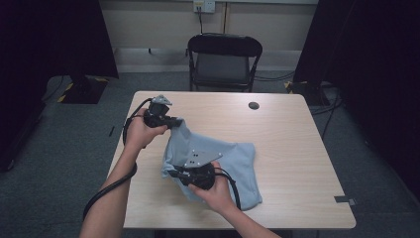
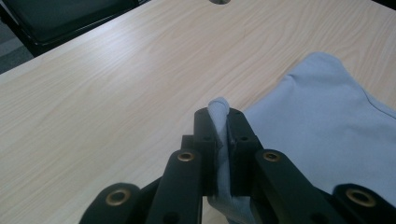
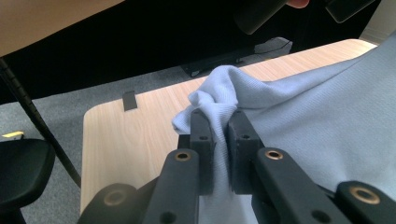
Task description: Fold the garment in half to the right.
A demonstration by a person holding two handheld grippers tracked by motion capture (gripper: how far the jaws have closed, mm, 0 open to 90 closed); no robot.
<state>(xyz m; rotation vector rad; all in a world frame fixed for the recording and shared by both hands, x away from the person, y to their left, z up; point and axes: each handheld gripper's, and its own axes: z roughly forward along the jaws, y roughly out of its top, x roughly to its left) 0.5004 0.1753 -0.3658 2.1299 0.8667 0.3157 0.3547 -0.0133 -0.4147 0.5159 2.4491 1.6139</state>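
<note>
A light blue cloth (image 1: 225, 166) lies crumpled on the wooden table (image 1: 287, 144), its left part lifted. My left gripper (image 1: 174, 122) is shut on the cloth's upper left corner, held above the table by a hand. In the left gripper view a fold of the cloth (image 2: 327, 126) is pinched between the black jaws of the left gripper (image 2: 218, 116). My right gripper (image 1: 173, 172) is shut on the cloth's lower left edge. The right gripper view has a bunched fold of the cloth (image 3: 224, 91) squeezed in the right gripper (image 3: 218, 122).
A black folding chair (image 1: 224, 59) stands behind the table's far edge. A round dark cable hole (image 1: 253, 105) sits near the table's far side. Black cables (image 1: 111, 186) trail from both grippers. Grey carpet (image 1: 79, 144) surrounds the table.
</note>
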